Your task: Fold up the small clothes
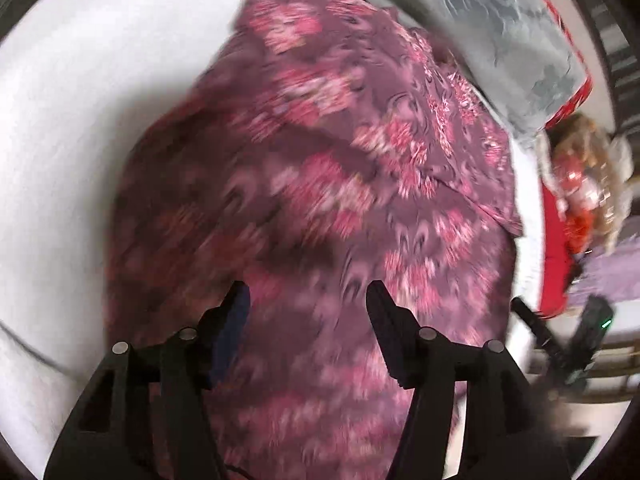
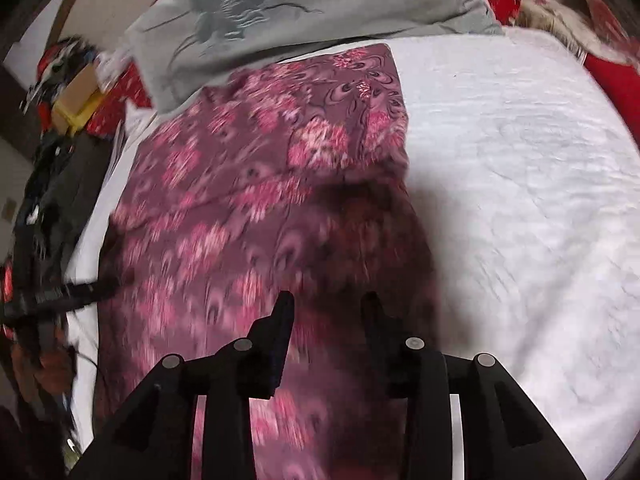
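A purple garment with pink flower print (image 1: 312, 184) lies spread on a white bedsheet (image 1: 80, 128). It also shows in the right wrist view (image 2: 248, 200), reaching from a grey pillow down to the camera. My left gripper (image 1: 308, 300) is open above the near part of the cloth, nothing between its fingers. My right gripper (image 2: 326, 308) is open above the garment's near right part, also empty. Both views are blurred by motion. The other gripper shows at the right edge of the left wrist view (image 1: 560, 332) and at the left edge of the right wrist view (image 2: 48, 292).
A grey flowered pillow (image 2: 304, 4) lies at the head of the bed, over the garment's far edge, and shows in the left wrist view (image 1: 500, 36). Red patterned bedding (image 1: 554, 248) and a doll (image 1: 580, 176) lie beside the bed. White sheet (image 2: 520, 200) spreads to the right.
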The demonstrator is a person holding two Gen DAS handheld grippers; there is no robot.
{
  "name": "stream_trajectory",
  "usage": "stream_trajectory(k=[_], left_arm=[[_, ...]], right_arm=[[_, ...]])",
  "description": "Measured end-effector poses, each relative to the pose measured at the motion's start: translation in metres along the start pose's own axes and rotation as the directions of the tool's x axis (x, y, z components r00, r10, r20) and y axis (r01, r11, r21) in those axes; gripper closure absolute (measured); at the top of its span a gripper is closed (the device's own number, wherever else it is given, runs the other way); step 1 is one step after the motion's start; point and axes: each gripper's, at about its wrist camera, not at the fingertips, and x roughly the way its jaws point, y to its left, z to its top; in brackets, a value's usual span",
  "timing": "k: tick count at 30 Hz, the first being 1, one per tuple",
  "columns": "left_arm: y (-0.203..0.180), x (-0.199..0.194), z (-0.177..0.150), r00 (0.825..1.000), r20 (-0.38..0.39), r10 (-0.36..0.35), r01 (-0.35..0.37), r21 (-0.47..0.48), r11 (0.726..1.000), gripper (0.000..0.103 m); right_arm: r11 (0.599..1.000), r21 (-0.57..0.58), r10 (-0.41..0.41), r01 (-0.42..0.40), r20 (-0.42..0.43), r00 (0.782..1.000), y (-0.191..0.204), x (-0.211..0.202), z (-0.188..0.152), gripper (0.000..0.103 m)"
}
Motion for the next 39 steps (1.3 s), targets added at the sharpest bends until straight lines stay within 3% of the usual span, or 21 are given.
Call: stream_trajectory(k=[2,6,8,10,13,16,18,20,24,26,27,28,29,30,31,35,39], left_arm=[[0.021,-0.013,-0.018,1.000,-0.017,-0.011,0.011,-0.019,1.000,0.043],[0.063,-0.027,-0.057,0.998,-0.047,-0.030,0.027,-0.074,0.997,0.043],[0.083,-0.031,-0.078,0.993,-0.062,-0.096,0.089,-0.111,0.990,0.043],[0.095,-0.032,-0.098,0.985,-0.076,-0.153,0.142,-0.130,0.981,0.043],[0.098,-0.024,-0.115,0.982,-0.099,-0.162,0.148,-0.137,0.979,0.043],[0.110,-0.025,-0.127,0.975,-0.112,-0.190,0.170,-0.173,0.970,0.043],[0.112,-0.023,-0.132,0.966,-0.109,-0.233,0.206,-0.209,0.956,0.043],[0.110,-0.023,-0.137,0.962,-0.105,-0.251,0.225,-0.212,0.951,0.036],[0.094,-0.023,-0.143,0.975,-0.110,-0.194,0.178,-0.142,0.974,0.034],[0.088,-0.024,-0.146,0.983,-0.109,-0.145,0.134,-0.103,0.986,0.040],[0.086,-0.025,-0.148,0.989,-0.106,-0.102,0.094,-0.079,0.992,0.054],[0.080,-0.026,-0.150,0.994,-0.106,-0.033,0.030,-0.036,0.999,0.064],[0.079,-0.028,-0.152,0.995,-0.101,-0.022,0.021,-0.016,1.000,0.068],[0.076,-0.032,-0.152,0.995,-0.094,-0.034,0.033,-0.010,0.999,0.087],[0.073,-0.035,-0.152,0.994,-0.093,-0.060,0.060,-0.004,0.998,0.100],[0.062,-0.049,-0.147,0.977,-0.069,-0.201,0.201,-0.005,0.980,0.100],[0.054,-0.059,-0.132,0.938,-0.029,-0.347,0.345,-0.041,0.938,0.100]], right_arm=[[1.000,0.002,0.003,-0.003,0.009,1.000,-0.010,-0.019,-0.022,0.051],[0.996,0.084,0.029,-0.029,-0.008,1.000,-0.043,-0.049,-0.076,0.048],[0.990,0.136,0.052,-0.049,-0.016,0.999,-0.060,-0.056,-0.103,0.046],[0.975,0.202,0.098,-0.093,-0.015,0.995,-0.079,-0.063,-0.130,0.044],[0.942,0.291,0.186,-0.170,-0.028,0.982,-0.098,-0.057,-0.165,0.041],[0.900,0.370,0.263,-0.228,-0.046,0.964,-0.110,-0.036,-0.188,0.041],[0.844,0.440,0.361,-0.307,-0.041,0.932,-0.115,-0.019,-0.197,0.041],[0.802,0.470,0.428,-0.368,-0.023,0.904,-0.116,-0.010,-0.199,0.041],[0.761,0.466,0.507,-0.451,0.006,0.862,-0.105,-0.001,-0.194,0.041],[0.789,0.420,0.498,-0.448,-0.013,0.867,-0.095,-0.005,-0.190,0.046],[0.814,0.388,0.479,-0.432,-0.029,0.877,-0.090,-0.009,-0.188,0.053],[0.836,0.359,0.459,-0.414,-0.044,0.888,-0.085,-0.013,-0.187,0.073],[0.855,0.328,0.441,-0.401,-0.054,0.896,-0.081,-0.019,-0.186,0.086],[0.869,0.306,0.423,-0.389,-0.053,0.905,-0.078,-0.025,-0.186,0.087],[0.875,0.287,0.419,-0.389,-0.048,0.907,-0.075,-0.033,-0.184,0.095],[0.878,0.221,0.435,-0.423,-0.002,0.901,-0.059,-0.059,-0.176,0.096],[0.862,0.171,0.474,-0.477,0.063,0.879,-0.042,-0.081,-0.154,0.096]])
